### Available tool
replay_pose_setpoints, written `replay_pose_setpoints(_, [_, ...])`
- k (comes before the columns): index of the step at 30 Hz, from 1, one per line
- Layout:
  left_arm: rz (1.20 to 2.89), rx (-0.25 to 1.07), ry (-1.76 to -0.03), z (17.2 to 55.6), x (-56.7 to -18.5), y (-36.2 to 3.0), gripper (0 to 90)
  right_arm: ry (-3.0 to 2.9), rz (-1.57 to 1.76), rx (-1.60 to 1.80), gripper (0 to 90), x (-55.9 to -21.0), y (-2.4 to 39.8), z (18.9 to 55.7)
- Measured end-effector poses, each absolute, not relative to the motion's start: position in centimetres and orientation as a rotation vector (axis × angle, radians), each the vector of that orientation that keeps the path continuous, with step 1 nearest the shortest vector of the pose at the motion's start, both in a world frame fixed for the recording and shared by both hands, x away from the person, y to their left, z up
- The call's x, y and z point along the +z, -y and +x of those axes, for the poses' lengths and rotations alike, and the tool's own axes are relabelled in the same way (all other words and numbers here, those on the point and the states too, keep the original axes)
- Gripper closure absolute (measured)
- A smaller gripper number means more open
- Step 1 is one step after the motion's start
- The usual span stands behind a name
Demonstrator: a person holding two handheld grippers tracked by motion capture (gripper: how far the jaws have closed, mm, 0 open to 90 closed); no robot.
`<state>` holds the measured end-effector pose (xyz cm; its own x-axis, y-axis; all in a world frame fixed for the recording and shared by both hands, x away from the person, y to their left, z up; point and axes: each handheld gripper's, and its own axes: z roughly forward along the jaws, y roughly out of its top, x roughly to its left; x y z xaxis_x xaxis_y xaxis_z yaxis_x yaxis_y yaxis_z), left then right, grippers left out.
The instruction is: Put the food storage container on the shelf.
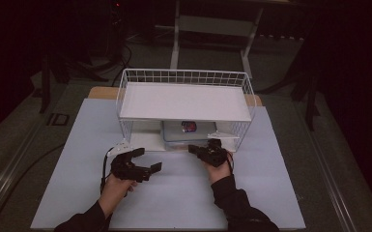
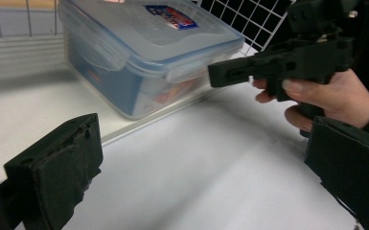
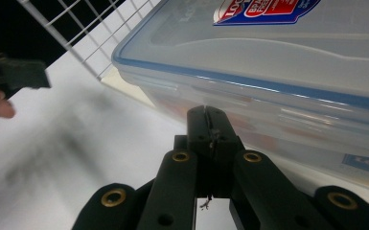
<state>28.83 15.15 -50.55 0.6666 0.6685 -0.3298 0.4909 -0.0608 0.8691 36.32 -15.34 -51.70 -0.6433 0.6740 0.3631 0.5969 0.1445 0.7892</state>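
A clear plastic container with a blue-rimmed lid and a red and blue label sits under the shelf of a white wire rack. My right gripper is shut with nothing seen between its jaws, just in front of the container. In the right gripper view its tip sits close to the container wall below the lid; I cannot tell if they touch. My left gripper is open on the table, left of the right one. In the left gripper view its wide gap faces the container and the right gripper.
The rack stands on a white mat over the table, with wire mesh sides flanking the container. Free mat lies in front of the rack around both hands. Dark floor, cables and a desk frame lie beyond the table.
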Motion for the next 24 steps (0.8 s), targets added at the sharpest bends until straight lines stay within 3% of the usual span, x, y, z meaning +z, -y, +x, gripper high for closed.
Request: replay_pose_setpoints(24, [1.722, 0.205, -0.934, 28.6, -50.9, -15.1, 0.0, -2.278, 1.345, 1.566, 89.5, -52.0, 13.7, 38.7])
